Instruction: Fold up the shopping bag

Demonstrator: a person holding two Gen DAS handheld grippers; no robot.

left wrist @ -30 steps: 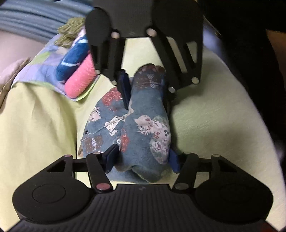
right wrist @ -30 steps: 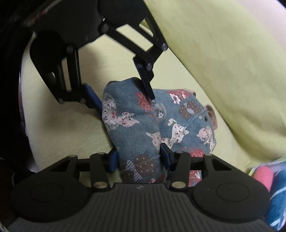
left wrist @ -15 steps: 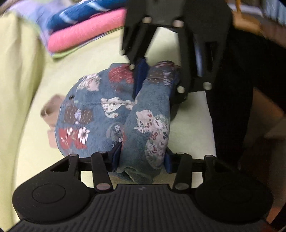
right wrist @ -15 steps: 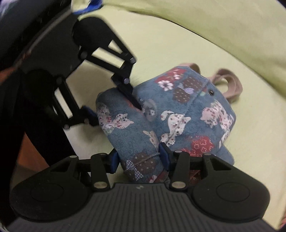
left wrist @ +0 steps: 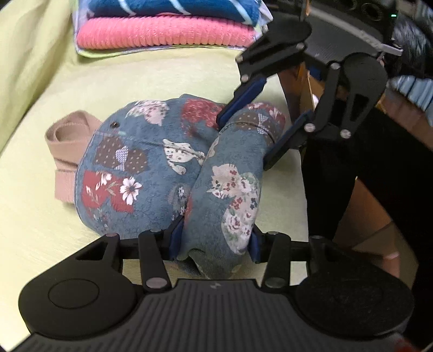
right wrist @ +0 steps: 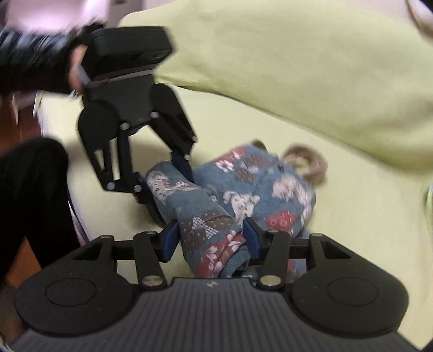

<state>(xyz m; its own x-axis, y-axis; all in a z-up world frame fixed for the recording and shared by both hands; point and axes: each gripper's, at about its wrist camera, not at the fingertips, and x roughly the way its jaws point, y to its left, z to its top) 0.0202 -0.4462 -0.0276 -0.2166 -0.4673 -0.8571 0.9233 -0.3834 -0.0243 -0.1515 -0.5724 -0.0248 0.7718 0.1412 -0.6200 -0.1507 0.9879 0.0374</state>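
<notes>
The shopping bag (left wrist: 140, 168) is blue cloth with cat and flower patches, bundled on a yellow-green cushion (left wrist: 40, 230). Its pink handles (left wrist: 65, 151) stick out at the left. A rolled fold (left wrist: 230, 184) runs along the bag's near side. My left gripper (left wrist: 213, 241) is shut on one end of this fold. My right gripper (left wrist: 262, 121) is shut on the other end. In the right wrist view the right gripper (right wrist: 211, 238) pinches the fold (right wrist: 205, 224) and the left gripper (right wrist: 165, 186) grips the far end.
A stack of folded cloths, pink (left wrist: 162, 32) under blue striped (left wrist: 176, 8), lies at the cushion's far edge. A yellow-green back cushion (right wrist: 297, 67) rises behind the bag. The cushion's edge and a dark drop (left wrist: 365, 176) lie to the right.
Both grippers have swung round with the fold still pinched. The bag has turned so more of its flat side and the pink handles show. The cloth stack has come into fuller view.
</notes>
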